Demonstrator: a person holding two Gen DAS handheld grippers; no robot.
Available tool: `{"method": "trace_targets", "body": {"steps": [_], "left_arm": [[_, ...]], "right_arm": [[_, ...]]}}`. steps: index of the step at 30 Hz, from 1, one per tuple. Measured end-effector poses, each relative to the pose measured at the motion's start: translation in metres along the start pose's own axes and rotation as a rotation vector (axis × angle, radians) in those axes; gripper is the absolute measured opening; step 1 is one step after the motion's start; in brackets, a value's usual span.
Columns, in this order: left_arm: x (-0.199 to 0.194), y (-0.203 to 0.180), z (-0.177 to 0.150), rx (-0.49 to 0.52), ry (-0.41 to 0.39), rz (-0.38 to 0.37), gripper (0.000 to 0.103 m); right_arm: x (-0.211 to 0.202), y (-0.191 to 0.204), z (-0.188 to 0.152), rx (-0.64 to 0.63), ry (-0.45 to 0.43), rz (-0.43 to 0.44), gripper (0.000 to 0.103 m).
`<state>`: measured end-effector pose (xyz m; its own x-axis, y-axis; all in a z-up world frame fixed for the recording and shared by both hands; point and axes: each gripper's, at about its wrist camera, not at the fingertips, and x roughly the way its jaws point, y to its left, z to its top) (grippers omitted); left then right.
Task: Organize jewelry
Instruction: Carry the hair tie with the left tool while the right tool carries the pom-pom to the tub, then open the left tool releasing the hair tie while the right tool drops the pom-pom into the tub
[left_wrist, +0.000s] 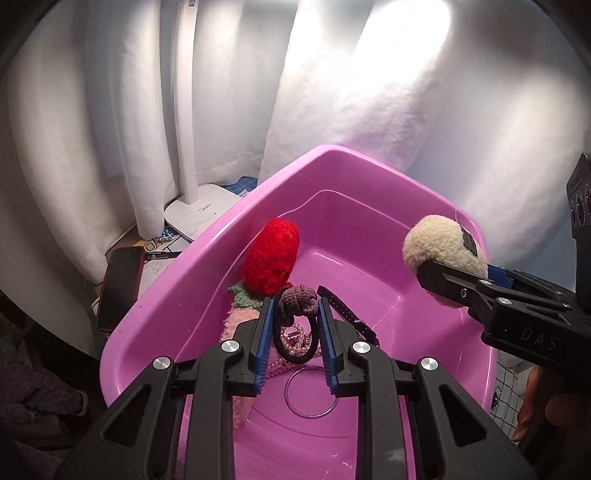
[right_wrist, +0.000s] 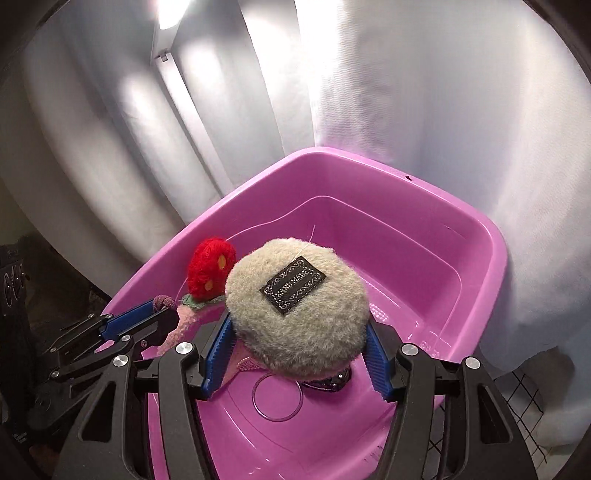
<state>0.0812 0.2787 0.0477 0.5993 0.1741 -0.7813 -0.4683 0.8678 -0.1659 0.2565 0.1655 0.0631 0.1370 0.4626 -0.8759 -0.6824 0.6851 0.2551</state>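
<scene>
- Left wrist view: the left gripper hangs over the pink tub, its blue pads clenched on a mauve crocheted hair tie whose black elastic loop dangles between the fingers.
- Below it, on the tub's floor, lie a string of pale beads, a clear bangle, a dark studded strap and a pink fuzzy piece.
- A red knitted strawberry stands against the tub's left wall.
- Right wrist view: the right gripper grasps a round beige fluffy puff by its sides, above the tub; a black label sits on top of the puff.
- Outside the tub, to its left, a dark phone and a white lamp base rest near the white curtain.
</scene>
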Motion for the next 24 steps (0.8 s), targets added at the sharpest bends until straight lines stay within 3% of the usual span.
{"method": "trace_targets", "body": {"steps": [7, 11, 12, 24], "left_arm": [[0.030, 0.009, 0.006, -0.018, 0.130, -0.024, 0.031], [0.024, 0.013, 0.006, -0.018, 0.121, -0.007, 0.070], [0.021, 0.013, 0.006, -0.016, 0.107, -0.002, 0.074], [0.001, 0.023, 0.000, -0.012, 0.068, 0.015, 0.076]], "right_arm": [[0.033, -0.002, 0.017, 0.035, 0.134, -0.057, 0.063], [0.038, -0.008, 0.021, 0.058, 0.156, -0.095, 0.068], [0.037, -0.009, 0.021, 0.065, 0.155, -0.094, 0.068], [0.017, -0.007, 0.015, 0.095, 0.110, -0.073, 0.069]]}}
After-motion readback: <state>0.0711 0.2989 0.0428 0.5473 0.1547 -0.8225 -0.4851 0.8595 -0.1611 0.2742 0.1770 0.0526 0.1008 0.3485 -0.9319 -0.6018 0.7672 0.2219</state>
